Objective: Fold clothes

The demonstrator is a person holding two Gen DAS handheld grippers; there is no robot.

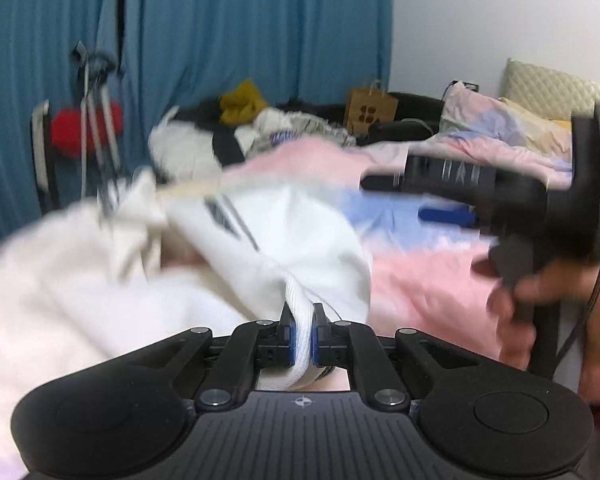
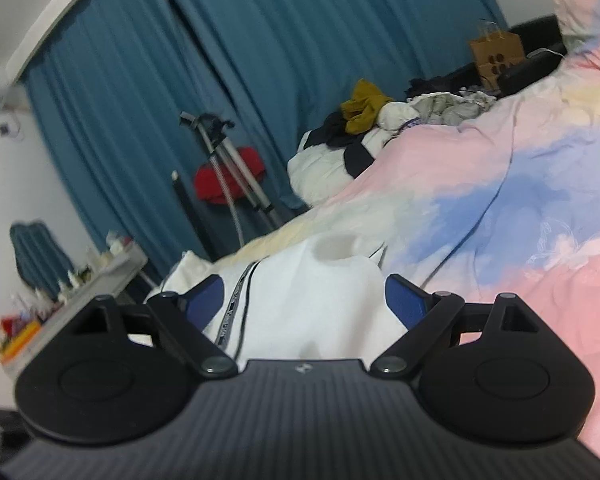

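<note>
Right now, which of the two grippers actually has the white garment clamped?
The left gripper: its jaws are shut on the white garment's ribbed cuff. The right gripper stands wide open, with the cloth between the jaws but unpressed.

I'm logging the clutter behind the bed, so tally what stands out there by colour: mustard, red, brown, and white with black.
Mustard: 1, the mustard garment on the pile
Red: 1, the red cloth behind the tripod
Brown: 1, the paper bag
White with black: 1, the white and black garment
Total: 4
</note>
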